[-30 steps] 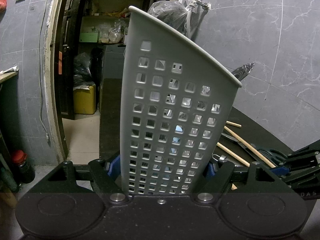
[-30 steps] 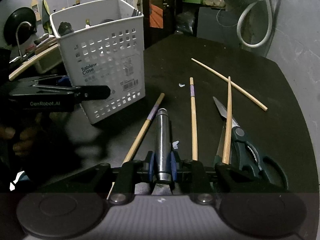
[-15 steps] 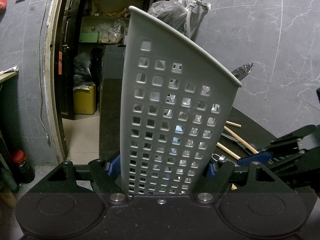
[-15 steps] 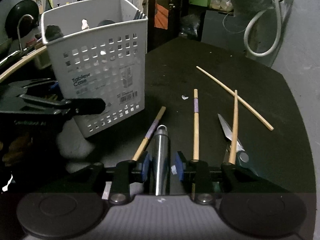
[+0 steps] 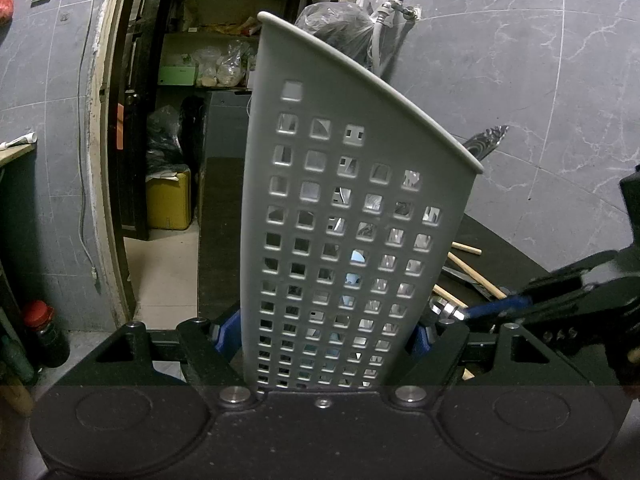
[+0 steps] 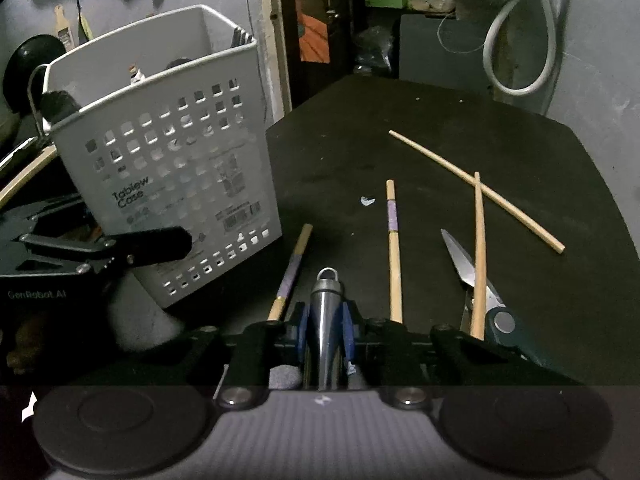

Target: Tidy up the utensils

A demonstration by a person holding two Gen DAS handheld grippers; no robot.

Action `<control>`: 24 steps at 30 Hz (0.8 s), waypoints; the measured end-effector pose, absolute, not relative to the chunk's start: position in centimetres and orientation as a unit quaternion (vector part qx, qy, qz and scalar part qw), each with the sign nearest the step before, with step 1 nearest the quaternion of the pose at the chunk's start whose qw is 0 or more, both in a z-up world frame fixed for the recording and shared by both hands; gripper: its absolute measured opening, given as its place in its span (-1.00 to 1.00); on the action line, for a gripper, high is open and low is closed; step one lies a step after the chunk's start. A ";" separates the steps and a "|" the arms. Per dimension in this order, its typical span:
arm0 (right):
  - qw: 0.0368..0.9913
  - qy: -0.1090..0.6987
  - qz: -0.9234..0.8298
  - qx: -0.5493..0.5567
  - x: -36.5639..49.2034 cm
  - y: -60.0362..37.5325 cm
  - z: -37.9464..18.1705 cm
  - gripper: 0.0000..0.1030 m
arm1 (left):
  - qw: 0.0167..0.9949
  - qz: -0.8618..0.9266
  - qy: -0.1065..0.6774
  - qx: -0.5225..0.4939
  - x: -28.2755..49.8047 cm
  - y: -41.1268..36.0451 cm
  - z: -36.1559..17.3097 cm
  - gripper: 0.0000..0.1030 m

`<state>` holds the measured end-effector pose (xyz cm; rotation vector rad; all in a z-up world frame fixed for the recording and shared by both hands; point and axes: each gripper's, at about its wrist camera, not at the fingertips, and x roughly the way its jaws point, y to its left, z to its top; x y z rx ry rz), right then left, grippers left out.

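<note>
Centrally, perforated white plastic basket [image 5: 352, 240], smooth tapered steel handle [image 6: 326, 320], closing right gripper [image 6: 325, 324]

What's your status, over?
Left tongs clamped on basket. Right tongs closing on steel handle, tip up. Four chopsticks and scissors loose on table. Path to basket looks clear.

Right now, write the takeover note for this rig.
Left gripper: shut on the white perforated basket, steadying it.
Right gripper: jaws closing on a steel handle, pads on both sides.
Done: some utensils already stand in the basket.
Left on the black table: four chopsticks and scissors.
Next, probably: drop the handle into the basket.
</note>
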<state>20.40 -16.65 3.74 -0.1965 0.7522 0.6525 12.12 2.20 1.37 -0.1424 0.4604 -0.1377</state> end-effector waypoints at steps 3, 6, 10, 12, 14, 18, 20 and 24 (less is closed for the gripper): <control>0.884 0.338 0.312 -0.079 19.9 -17.4 4.9 -0.61 | 0.969 -0.068 0.228 -0.070 12.1 2.2 1.4 0.52; 0.898 0.306 0.311 -0.058 19.3 -18.4 6.2 -0.61 | 0.969 -0.068 0.228 -0.070 12.1 2.2 1.4 0.52; 0.915 0.253 0.313 -0.026 18.3 -19.2 7.9 -0.61 | 0.969 -0.068 0.228 -0.070 12.1 2.2 1.4 0.52; 0.923 0.221 0.316 -0.014 17.7 -19.5 8.5 -0.61 | 0.969 -0.068 0.228 -0.070 12.1 2.2 1.4 0.52; 0.928 0.193 0.318 -0.003 17.4 -19.7 8.9 -0.61 | 0.969 -0.068 0.228 -0.070 12.1 2.2 1.4 0.52; 0.938 0.137 0.318 0.025 17.2 -20.2 9.3 -0.61 | 0.969 -0.067 0.228 -0.069 12.0 2.2 1.4 0.52; 0.941 0.115 0.317 0.035 16.9 -20.7 9.2 -0.61 | 0.969 -0.067 0.228 -0.069 12.0 2.1 1.4 0.52; 0.944 0.084 0.316 0.032 16.4 -21.0 8.8 -0.61 | 0.969 -0.067 0.228 -0.069 12.0 2.2 1.4 0.52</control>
